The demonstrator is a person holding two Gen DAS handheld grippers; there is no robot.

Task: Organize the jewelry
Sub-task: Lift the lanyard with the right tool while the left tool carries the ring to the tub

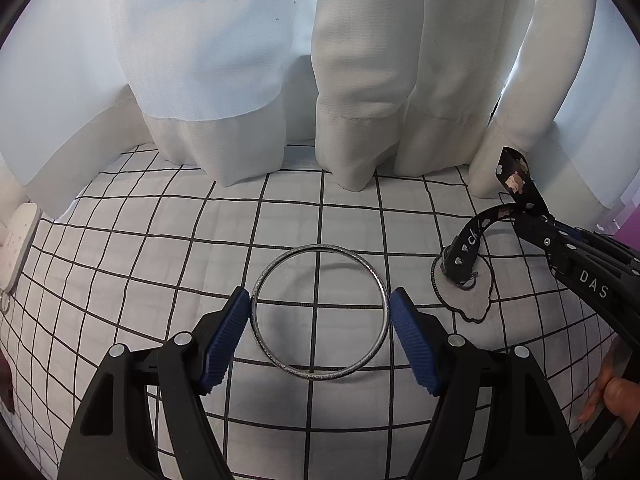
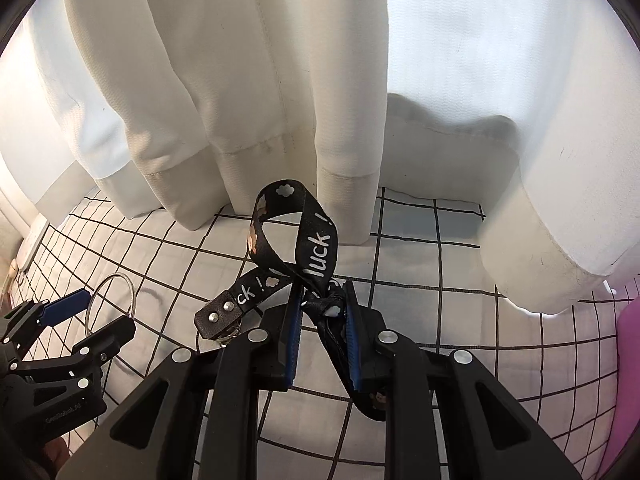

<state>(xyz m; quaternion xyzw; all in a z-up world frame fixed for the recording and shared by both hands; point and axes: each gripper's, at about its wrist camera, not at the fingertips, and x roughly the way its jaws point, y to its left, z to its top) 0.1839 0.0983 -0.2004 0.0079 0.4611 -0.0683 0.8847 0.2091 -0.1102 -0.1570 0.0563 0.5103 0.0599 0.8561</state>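
**Bangle framed, lanyard clamped**

My left hand-held gripper [image 1: 320, 316] stands apart, its 2 blue pads [image 1: 226, 340] flanking the silver bangle [image 1: 319, 312] lying on the grid-patterned bedsheet [image 1: 160, 240]. My right hand-held gripper [image 2: 322, 332] is clamped on the black "luck!" lanyard strap [image 2: 316, 240], looped up before the white curtain [image 2: 240, 80].

This looks like a bedroom in a home. The work surface is a soft, quilted white bedcover [image 1: 320, 216] with a black grid pattern, dimpling like a mattress. White curtains [image 1: 360, 80] hang down to it, with daylight glowing through them as at a window. A white remote control [image 1: 18, 248] lies at the left edge.
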